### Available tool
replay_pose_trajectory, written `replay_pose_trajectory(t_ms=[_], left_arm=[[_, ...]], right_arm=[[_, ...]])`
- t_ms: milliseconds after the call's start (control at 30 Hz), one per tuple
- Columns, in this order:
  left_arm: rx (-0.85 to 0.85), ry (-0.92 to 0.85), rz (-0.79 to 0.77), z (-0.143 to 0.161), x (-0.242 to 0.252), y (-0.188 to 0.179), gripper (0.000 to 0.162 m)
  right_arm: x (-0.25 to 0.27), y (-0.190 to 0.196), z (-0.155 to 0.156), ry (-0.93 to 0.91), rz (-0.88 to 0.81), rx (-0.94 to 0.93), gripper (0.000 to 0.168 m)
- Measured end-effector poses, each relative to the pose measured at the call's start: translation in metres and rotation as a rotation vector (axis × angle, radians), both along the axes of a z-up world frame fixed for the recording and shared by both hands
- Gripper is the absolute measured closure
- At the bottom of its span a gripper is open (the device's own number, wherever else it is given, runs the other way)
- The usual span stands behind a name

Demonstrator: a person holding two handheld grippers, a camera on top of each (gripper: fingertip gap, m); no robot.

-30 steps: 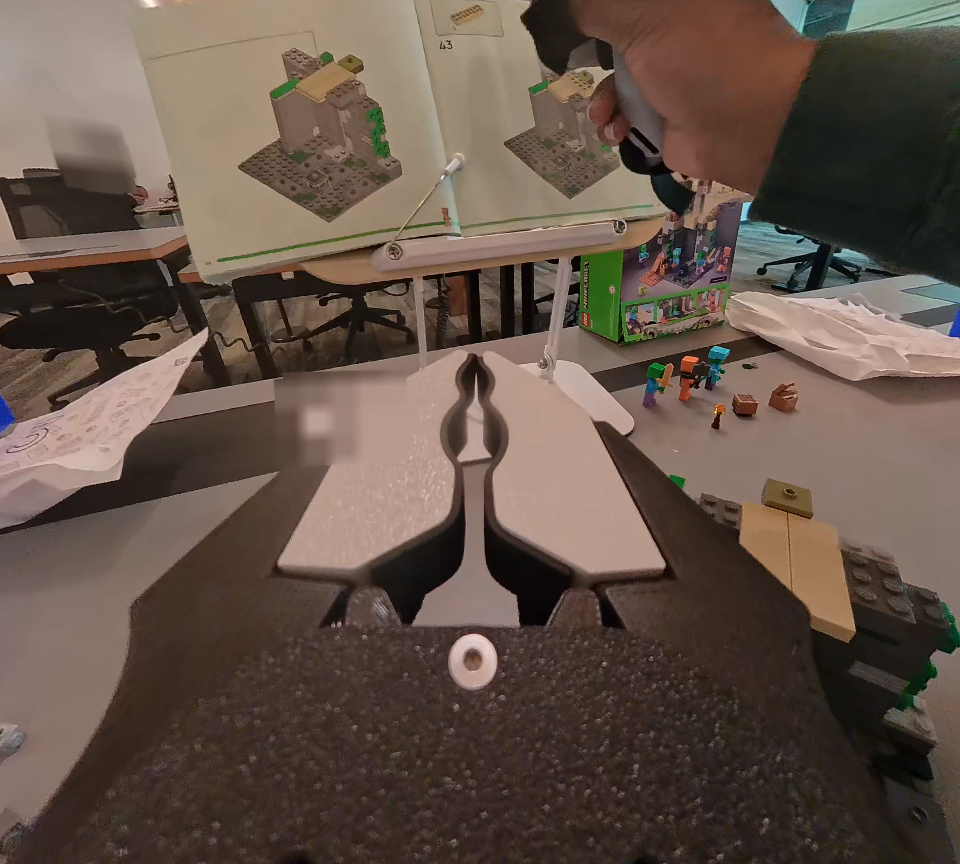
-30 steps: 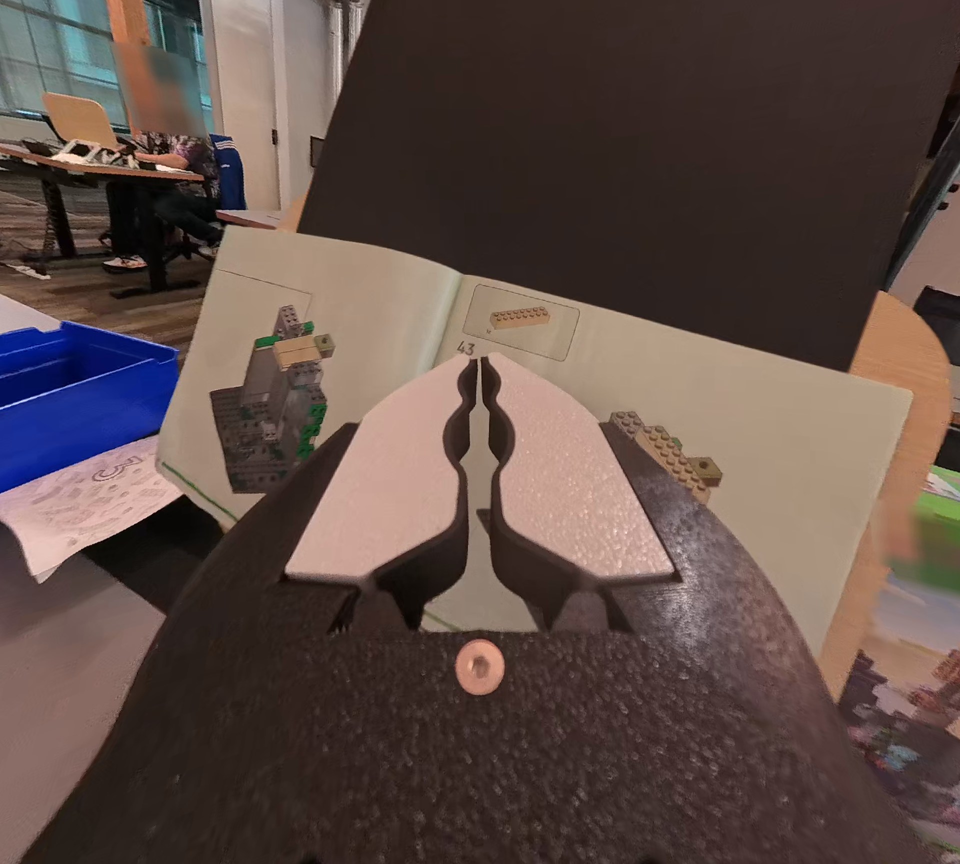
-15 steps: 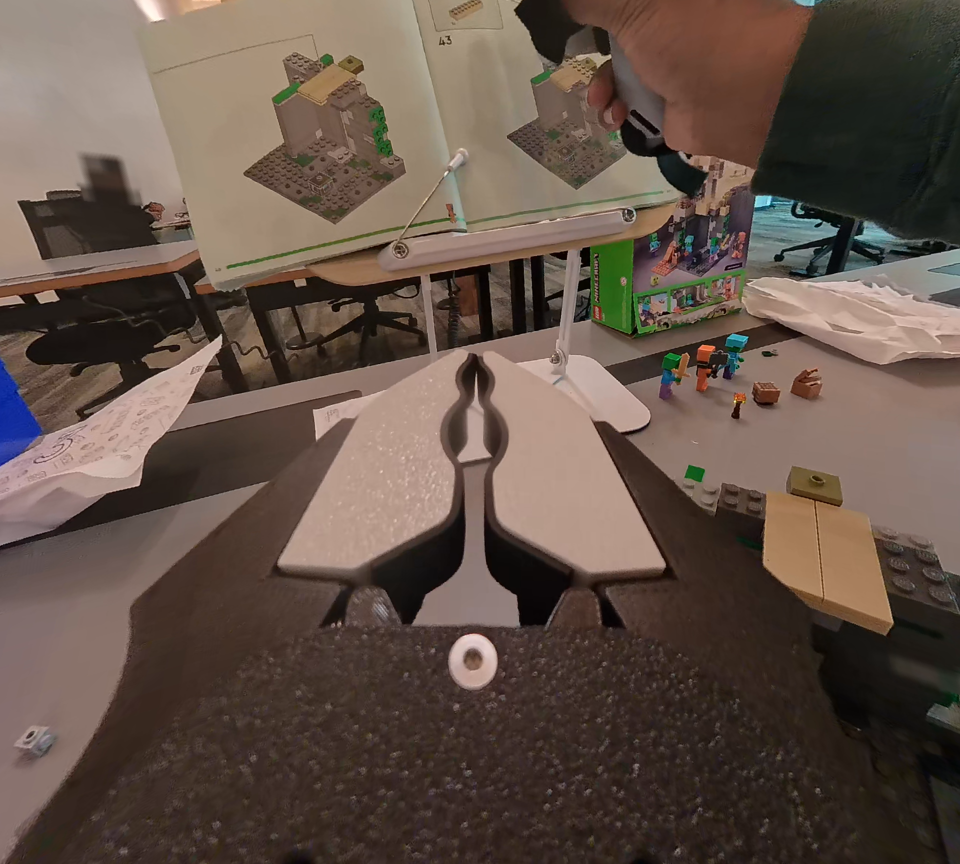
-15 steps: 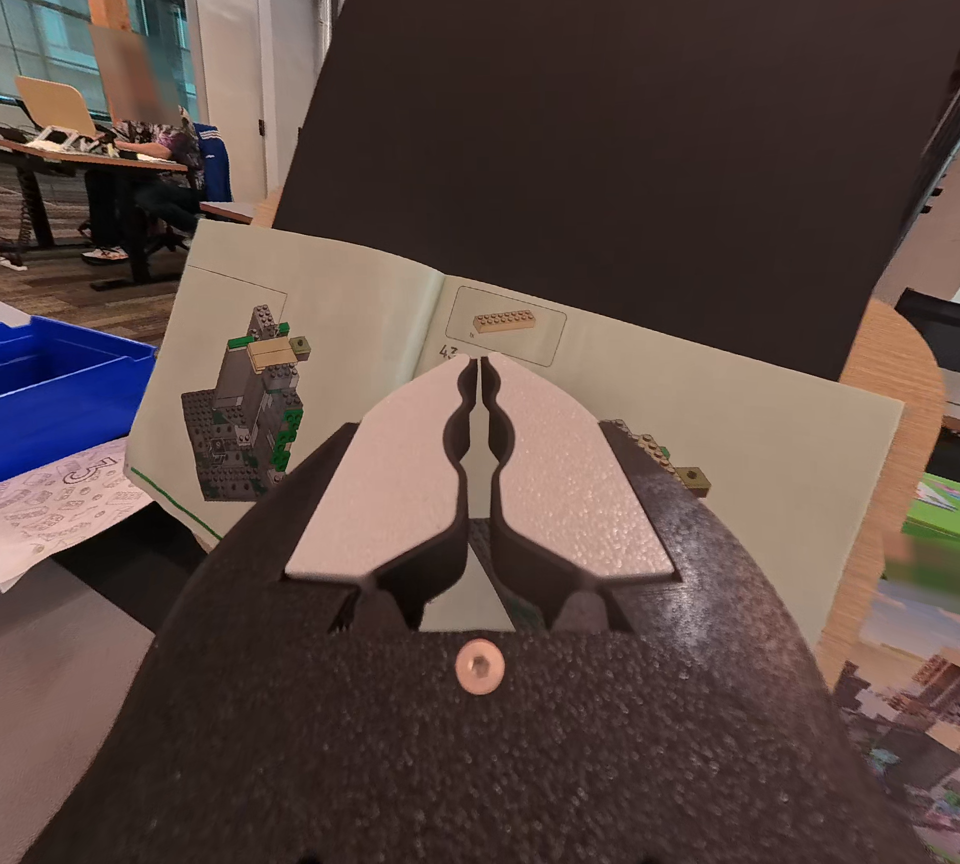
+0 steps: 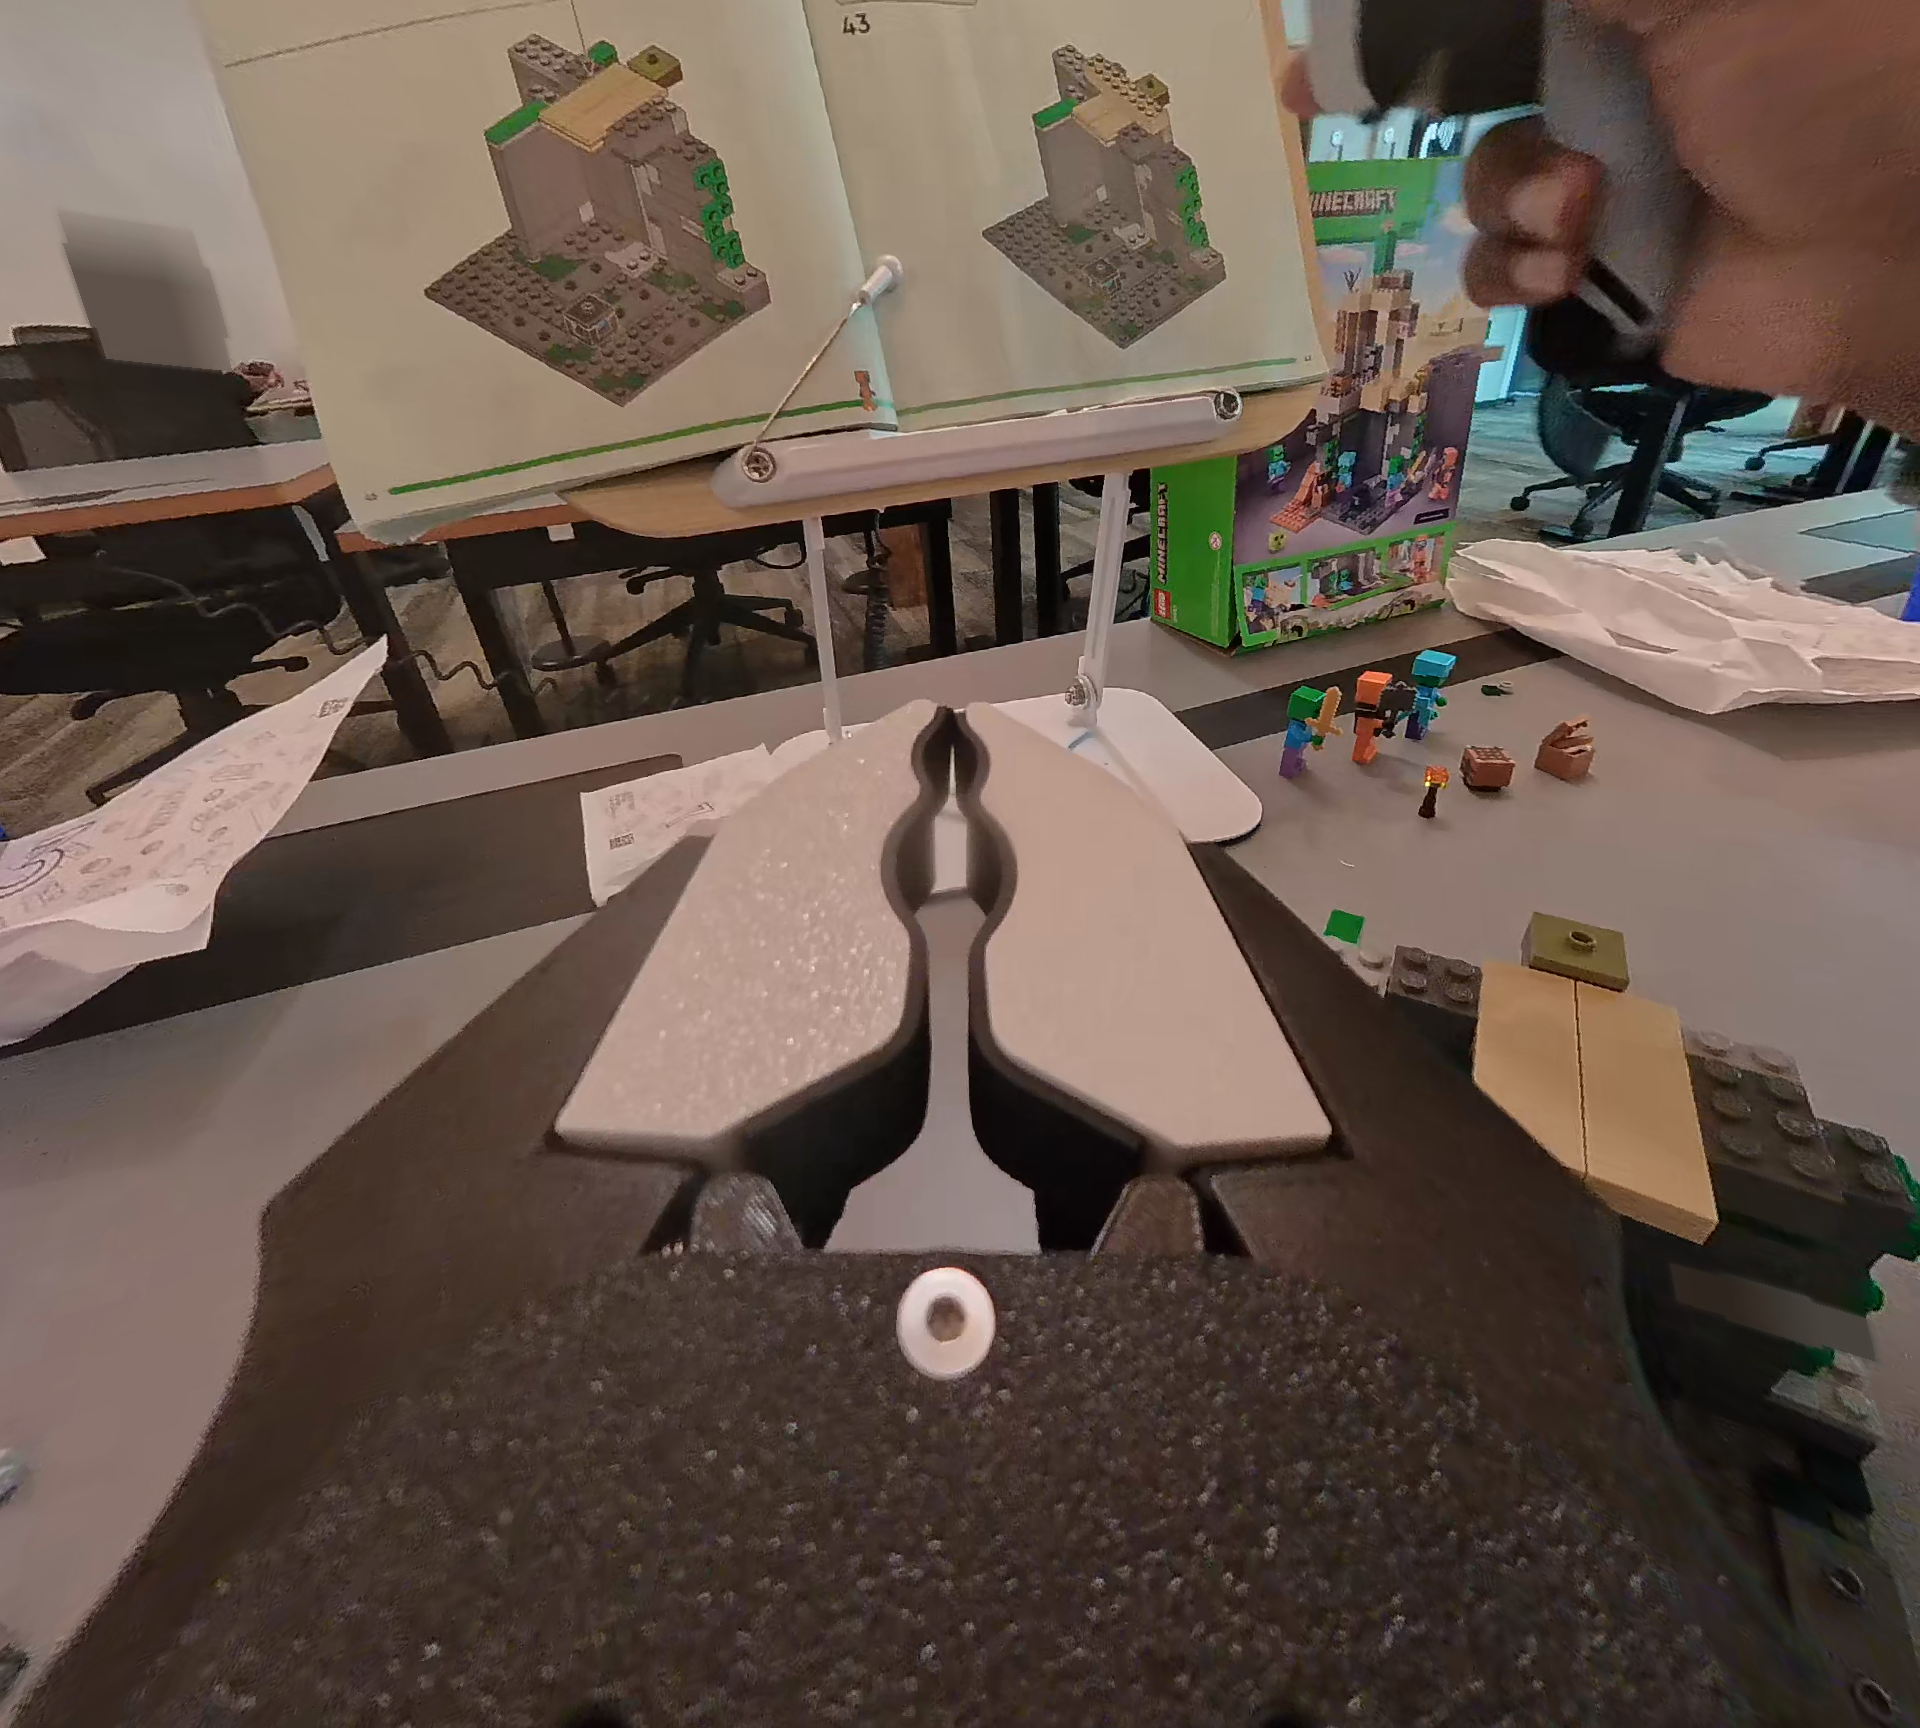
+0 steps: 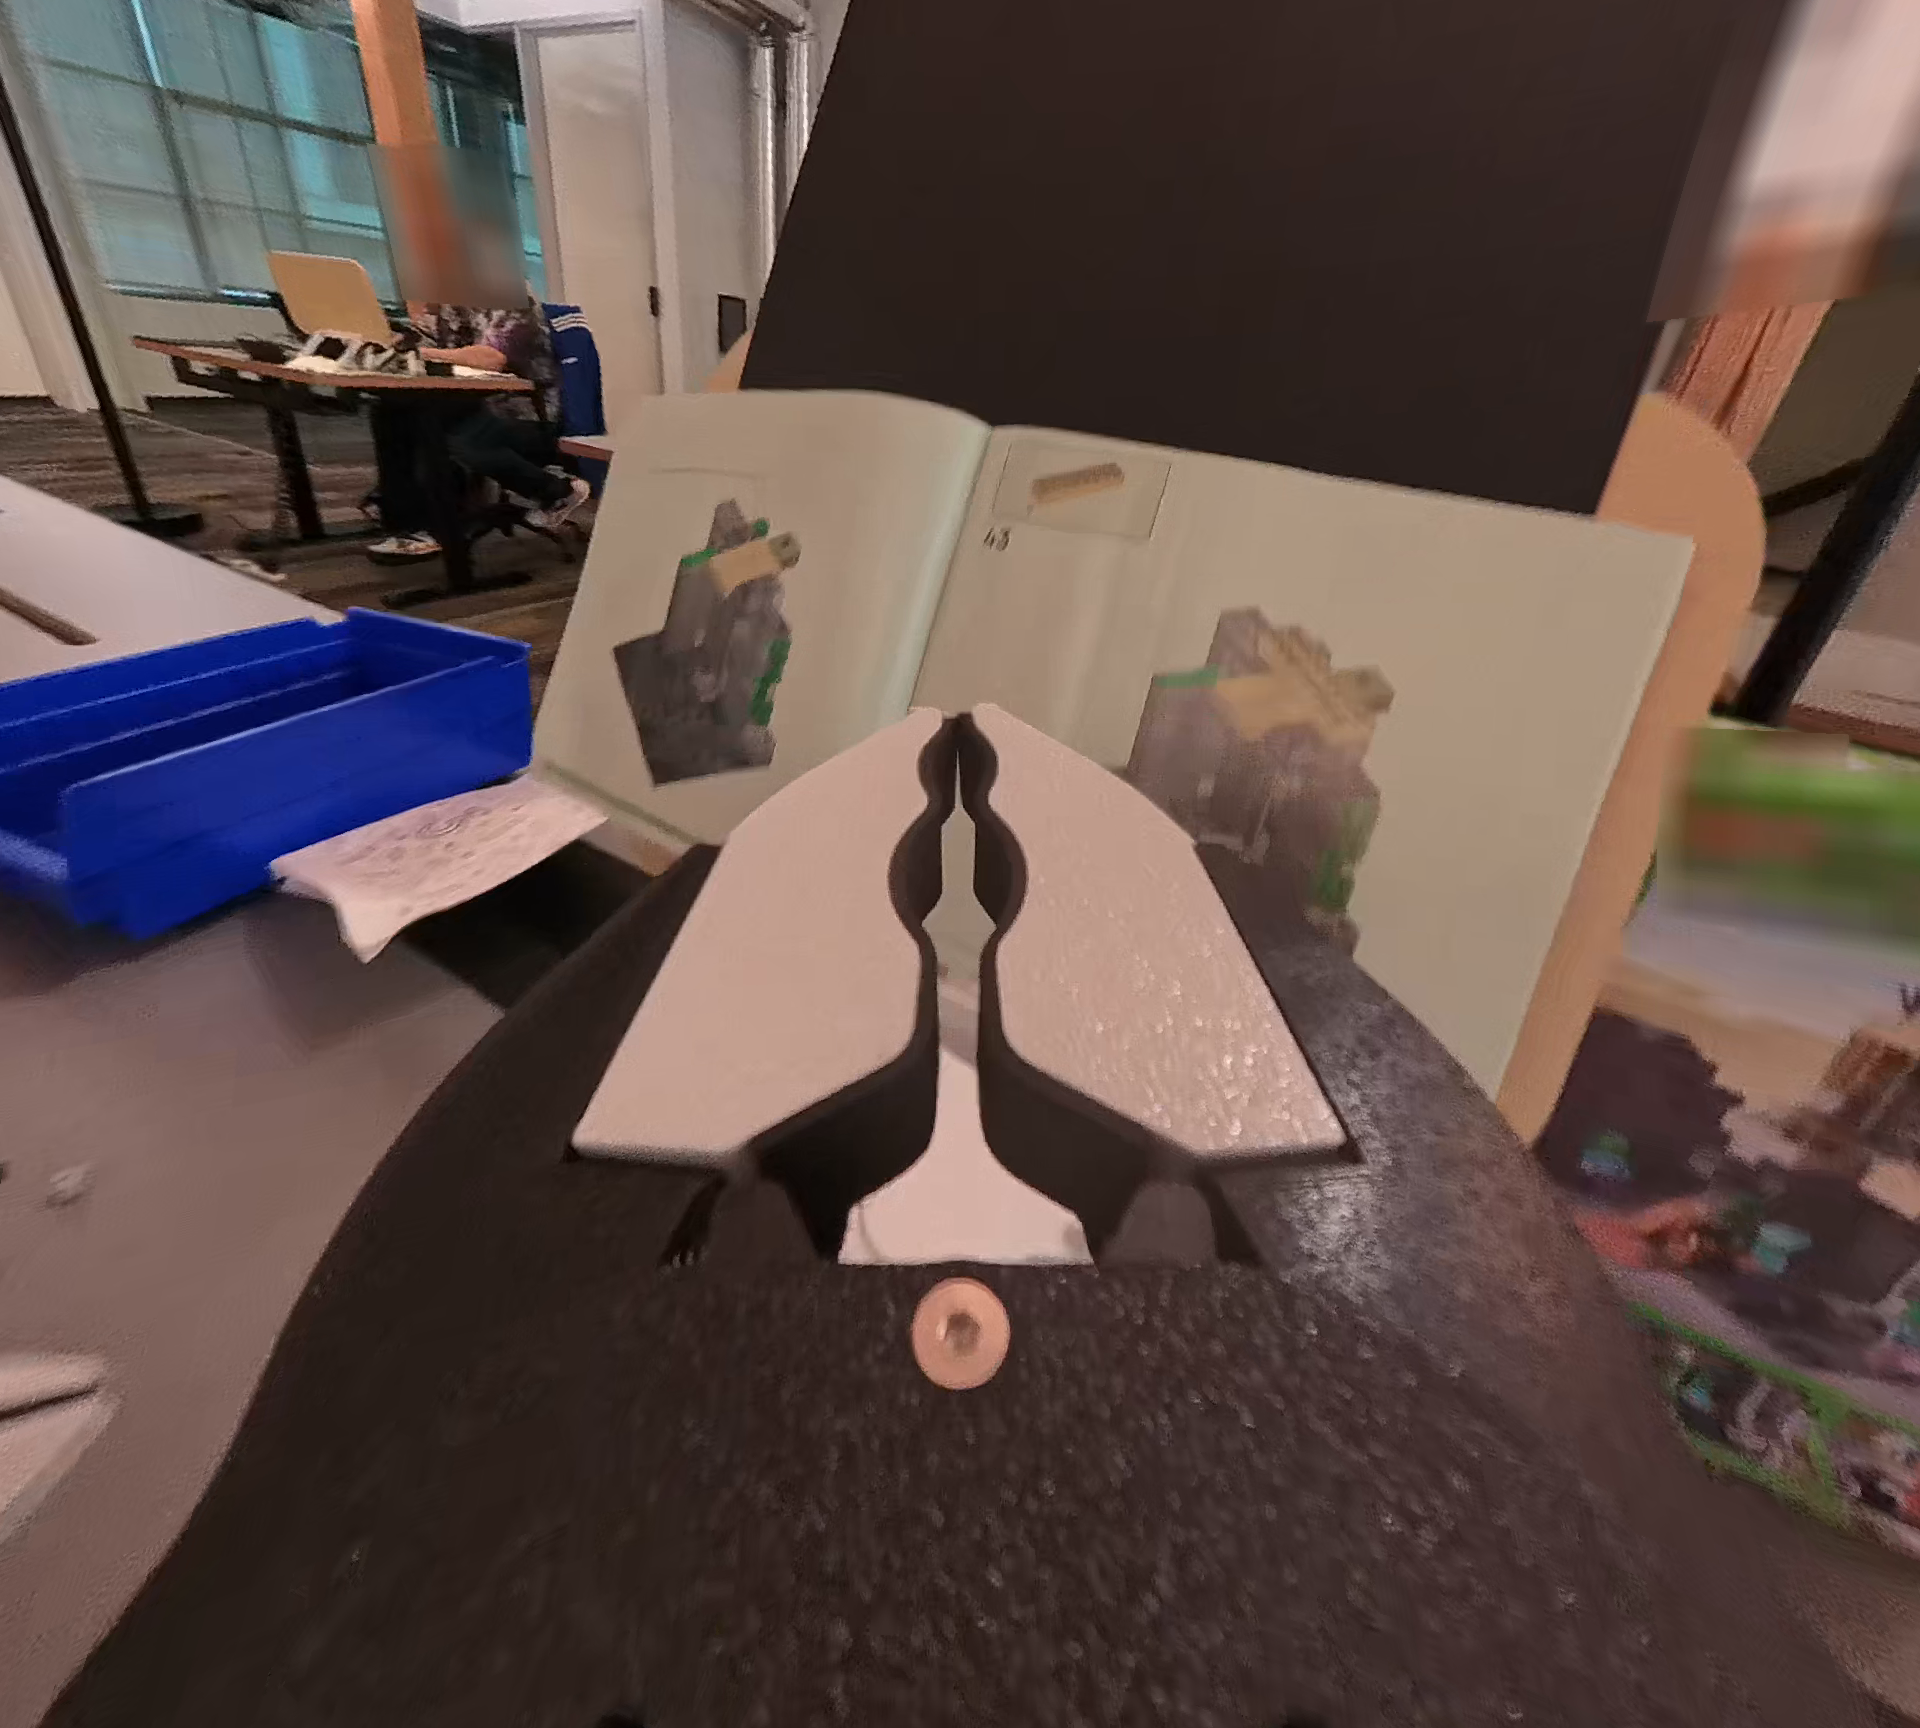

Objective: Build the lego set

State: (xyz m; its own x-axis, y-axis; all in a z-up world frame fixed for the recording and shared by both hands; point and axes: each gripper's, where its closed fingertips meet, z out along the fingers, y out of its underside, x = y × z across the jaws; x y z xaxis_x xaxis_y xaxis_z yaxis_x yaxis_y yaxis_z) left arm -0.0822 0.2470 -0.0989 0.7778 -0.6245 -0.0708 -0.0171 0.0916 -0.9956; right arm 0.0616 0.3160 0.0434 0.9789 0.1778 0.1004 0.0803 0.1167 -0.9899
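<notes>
Left wrist view sits low over the grey table (image 5: 1714,847), facing the instruction booklet (image 5: 748,161) at 12 o'clock, fairly near. Right wrist view looks from higher and further right — booklet (image 6: 1122,639) closer, dead ahead. Both share the booklet — and the green box (image 5: 1340,390) at 2 o'clock.

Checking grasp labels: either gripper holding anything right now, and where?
Nothing held. Left gripper is shut with nothing between its fingertips; right gripper is likewise shut and empty, pointed at the instruction booklet.
</notes>
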Motion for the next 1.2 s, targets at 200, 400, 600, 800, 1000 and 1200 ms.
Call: replay_pose_trajectory(t_ms=[200,400,600,800,1000,1200], left_arm=[[0.014,0.007,-0.002,0.003,0.002,-0.003,0.162],[0.028,-0.009,0.007,0.015,0.0,-0.005,0.162],[0.042,-0.062,0.016,0.075,-0.034,-0.009,0.162],[0.077,0.01,0.212,0.123,-0.172,0.003,0.162],[-0.225,0.218,0.496,0.074,-0.35,0.047,0.142],[-0.666,0.376,0.581,-0.065,-0.425,0.059,0.141]], right_arm=[[0.006,-0.069,-0.062,0.034,0.025,-0.093,0.168],[0.004,-0.131,-0.122,0.059,0.042,-0.196,0.168],[0.014,-0.154,-0.141,0.056,0.023,-0.185,0.168],[0.017,-0.157,-0.139,0.095,0.067,-0.178,0.168],[0.01,-0.161,-0.143,0.121,0.131,-0.193,0.168],[0.002,-0.164,-0.143,0.096,0.165,-0.193,0.168]])
